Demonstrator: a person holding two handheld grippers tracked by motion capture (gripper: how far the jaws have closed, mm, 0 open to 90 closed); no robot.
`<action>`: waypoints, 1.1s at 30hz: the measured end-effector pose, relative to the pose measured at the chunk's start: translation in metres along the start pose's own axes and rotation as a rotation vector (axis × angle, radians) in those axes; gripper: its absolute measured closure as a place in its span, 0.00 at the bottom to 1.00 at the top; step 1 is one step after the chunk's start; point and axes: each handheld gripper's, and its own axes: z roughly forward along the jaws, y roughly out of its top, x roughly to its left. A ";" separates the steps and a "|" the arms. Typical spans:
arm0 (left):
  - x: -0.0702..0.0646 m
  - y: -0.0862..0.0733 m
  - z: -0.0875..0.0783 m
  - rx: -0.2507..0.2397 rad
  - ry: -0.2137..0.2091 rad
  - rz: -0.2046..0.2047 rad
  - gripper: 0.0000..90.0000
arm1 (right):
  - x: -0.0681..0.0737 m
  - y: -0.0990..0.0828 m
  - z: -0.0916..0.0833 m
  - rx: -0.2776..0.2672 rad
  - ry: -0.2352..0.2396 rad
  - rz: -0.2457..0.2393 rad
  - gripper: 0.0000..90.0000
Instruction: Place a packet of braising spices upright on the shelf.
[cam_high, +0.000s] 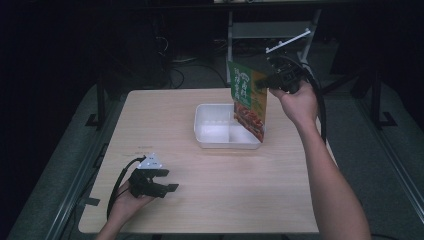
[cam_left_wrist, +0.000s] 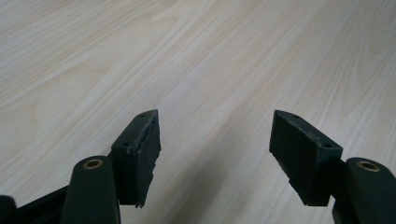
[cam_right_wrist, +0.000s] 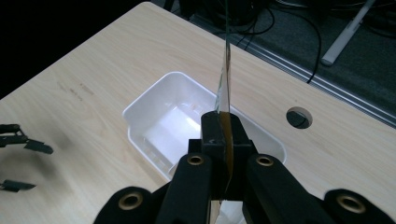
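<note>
Packet (cam_high: 250, 100) hangs from right hand-held gripper (cam_high: 270, 80) above white tray (cam_high: 220, 141).

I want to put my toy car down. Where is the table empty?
Bare wood lies between the white tub and the left tongs, and along the table's near edge. It is crowded at the tub, where the right tongs hang a green packet.

A dim lab or test room: 1 pale wooden table (cam_high: 210, 200) stands on grey carpet (cam_high: 55, 180), with black cables (cam_high: 175, 75) trailing across the floor behind the table and a white metal frame (cam_high: 270, 30) beyond them. A round cable hole (cam_right_wrist: 299, 117) pierces the tabletop.
</note>
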 end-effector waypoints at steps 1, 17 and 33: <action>0.000 0.000 0.000 -0.001 0.000 0.000 0.37 | -0.001 0.001 0.005 -0.004 -0.009 -0.001 1.00; 0.000 0.000 0.000 -0.007 -0.001 -0.004 0.37 | -0.008 -0.005 0.036 -0.015 -0.049 -0.013 1.00; -0.001 0.000 0.000 -0.008 -0.002 -0.006 0.37 | -0.011 -0.022 0.048 -0.033 -0.053 -0.017 1.00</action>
